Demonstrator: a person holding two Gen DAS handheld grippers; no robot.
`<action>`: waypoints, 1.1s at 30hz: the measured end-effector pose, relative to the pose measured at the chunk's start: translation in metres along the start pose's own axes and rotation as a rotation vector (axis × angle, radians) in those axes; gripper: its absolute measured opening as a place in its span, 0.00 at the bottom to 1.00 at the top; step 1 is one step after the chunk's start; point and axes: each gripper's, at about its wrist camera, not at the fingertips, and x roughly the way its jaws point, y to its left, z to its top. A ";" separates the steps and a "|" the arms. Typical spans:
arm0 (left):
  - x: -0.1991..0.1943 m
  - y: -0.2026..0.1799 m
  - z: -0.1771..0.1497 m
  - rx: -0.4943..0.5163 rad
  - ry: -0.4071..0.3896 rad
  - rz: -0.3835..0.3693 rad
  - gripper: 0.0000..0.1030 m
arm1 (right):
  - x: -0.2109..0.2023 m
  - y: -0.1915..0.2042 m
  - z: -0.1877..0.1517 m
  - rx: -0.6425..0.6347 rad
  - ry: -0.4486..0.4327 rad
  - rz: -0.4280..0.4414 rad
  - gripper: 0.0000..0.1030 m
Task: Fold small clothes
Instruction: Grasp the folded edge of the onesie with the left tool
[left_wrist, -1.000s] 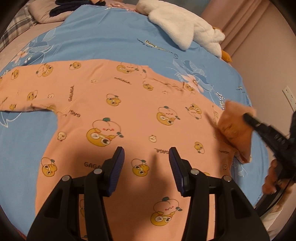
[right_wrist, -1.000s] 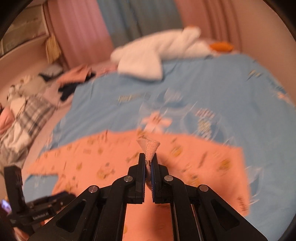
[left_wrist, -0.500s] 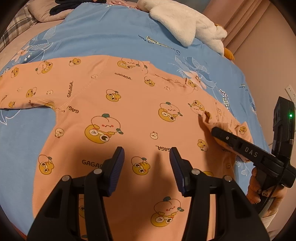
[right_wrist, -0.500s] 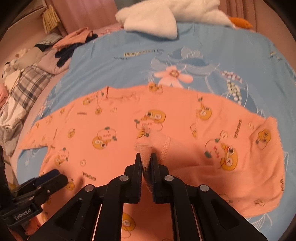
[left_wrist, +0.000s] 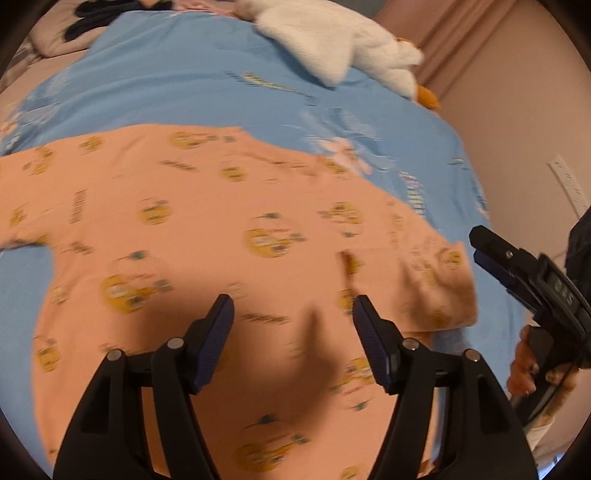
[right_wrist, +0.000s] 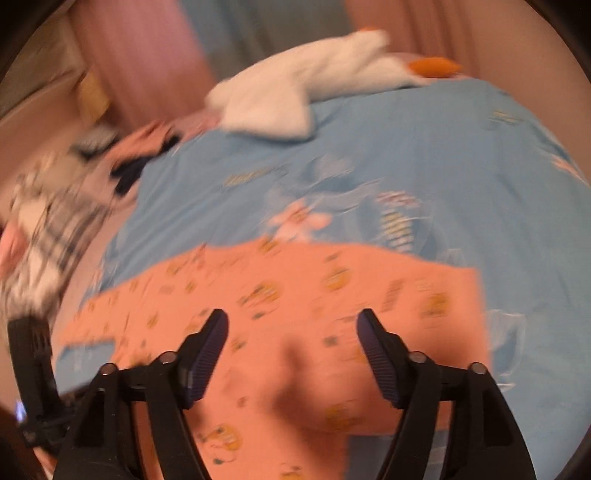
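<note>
Left wrist view: the left gripper (left_wrist: 293, 308) hovers wide open and empty over the orange shirt (left_wrist: 207, 236) spread on the blue bedsheet (left_wrist: 177, 88); the right gripper (right_wrist: 291, 323) gapes empty too.

warm dim light | heavy motion blur | fisheye vignette | soft claw shadows

Blue bed (left_wrist: 177, 92), orange shirt (left_wrist: 221, 236), white plush (left_wrist: 332, 40)

One peach long-sleeved cartoon-print cotton top (left_wrist: 229, 258) lies on one blue printed bedsheet (left_wrist: 184, 88). One white plush goose toy (left_wrist: 332, 40) rests there. Two black grippers, left (left_wrist: 293, 314) and right (right_wrist: 291, 325), show.
</note>
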 end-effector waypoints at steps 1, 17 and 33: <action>0.006 -0.006 0.001 0.012 0.008 -0.009 0.65 | -0.001 -0.009 0.001 0.031 -0.008 -0.009 0.72; 0.085 -0.054 0.014 -0.055 0.158 -0.199 0.45 | -0.018 -0.126 -0.007 0.387 -0.064 -0.091 0.72; 0.042 -0.075 0.031 0.019 0.005 -0.142 0.07 | -0.019 -0.128 -0.006 0.382 -0.076 -0.094 0.72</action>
